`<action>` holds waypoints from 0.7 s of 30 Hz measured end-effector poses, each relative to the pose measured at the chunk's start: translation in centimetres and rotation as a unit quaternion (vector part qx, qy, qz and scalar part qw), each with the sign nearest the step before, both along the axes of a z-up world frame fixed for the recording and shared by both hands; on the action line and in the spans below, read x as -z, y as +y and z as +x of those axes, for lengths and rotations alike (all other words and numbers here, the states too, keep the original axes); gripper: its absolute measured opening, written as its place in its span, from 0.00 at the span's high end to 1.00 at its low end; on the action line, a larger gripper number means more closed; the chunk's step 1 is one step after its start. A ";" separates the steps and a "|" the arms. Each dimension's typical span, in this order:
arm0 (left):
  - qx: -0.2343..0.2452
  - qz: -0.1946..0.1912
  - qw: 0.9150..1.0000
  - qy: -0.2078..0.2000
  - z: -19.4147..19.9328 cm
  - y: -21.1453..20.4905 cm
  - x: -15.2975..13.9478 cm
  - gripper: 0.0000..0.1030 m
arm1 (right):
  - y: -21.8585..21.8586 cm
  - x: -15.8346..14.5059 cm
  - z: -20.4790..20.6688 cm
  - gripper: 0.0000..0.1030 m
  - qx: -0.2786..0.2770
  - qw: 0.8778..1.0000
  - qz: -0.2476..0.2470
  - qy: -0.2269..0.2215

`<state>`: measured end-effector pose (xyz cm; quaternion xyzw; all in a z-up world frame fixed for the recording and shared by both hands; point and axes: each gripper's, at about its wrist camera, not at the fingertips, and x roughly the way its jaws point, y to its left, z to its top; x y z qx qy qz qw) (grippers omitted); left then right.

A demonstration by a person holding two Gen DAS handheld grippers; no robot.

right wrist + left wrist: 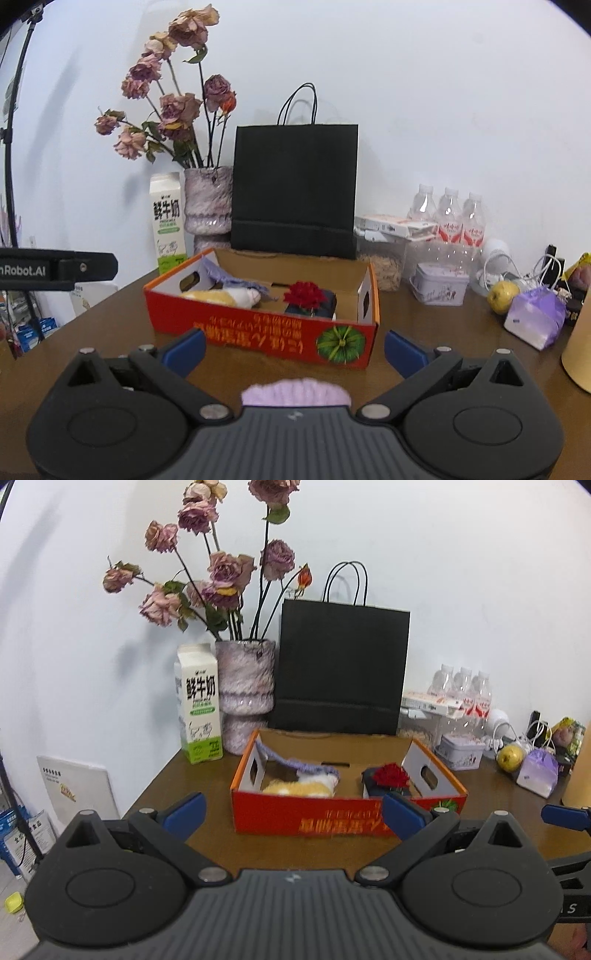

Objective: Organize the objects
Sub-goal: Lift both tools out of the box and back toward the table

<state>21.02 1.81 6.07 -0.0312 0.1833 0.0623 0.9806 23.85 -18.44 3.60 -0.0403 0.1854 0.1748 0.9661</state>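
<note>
An open red cardboard box point(332, 818) point(258, 332) stands on the brown table point(207, 845). In it lie a yellow and white plush point(299, 787) point(225, 296), a purple knit piece point(295, 763) point(236, 281) and a red rose on a dark case point(390, 775) point(306, 294). My left gripper point(293, 814) is open just before the box's front wall, nothing between its fingers. My right gripper point(294, 352) is open too, near the box's front right corner. A lilac knit item point(295, 393) shows low between its finger bases, untouched by the pads.
Behind the box stand a black paper bag point(340, 668), a vase of dried roses point(245, 690) and a milk carton point(199, 705). To the right are water bottles point(448, 218), a tin point(439, 284), a yellow fruit point(502, 295), a purple pouch point(535, 319) and cables.
</note>
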 end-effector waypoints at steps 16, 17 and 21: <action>-0.002 -0.009 0.999 0.049 -4.7 -0.1 3.0 0.00 | -2.5 3.6 -5.4 0.00 -0.011 0.999 -0.008 0.038; -0.003 -0.011 0.999 0.052 -4.9 -0.1 3.2 0.00 | -2.7 3.7 -5.6 0.00 -0.011 0.999 -0.007 0.040; -0.003 -0.013 0.998 0.064 -5.8 -0.3 3.8 0.00 | -3.7 4.3 -6.3 0.00 -0.010 0.999 -0.003 0.045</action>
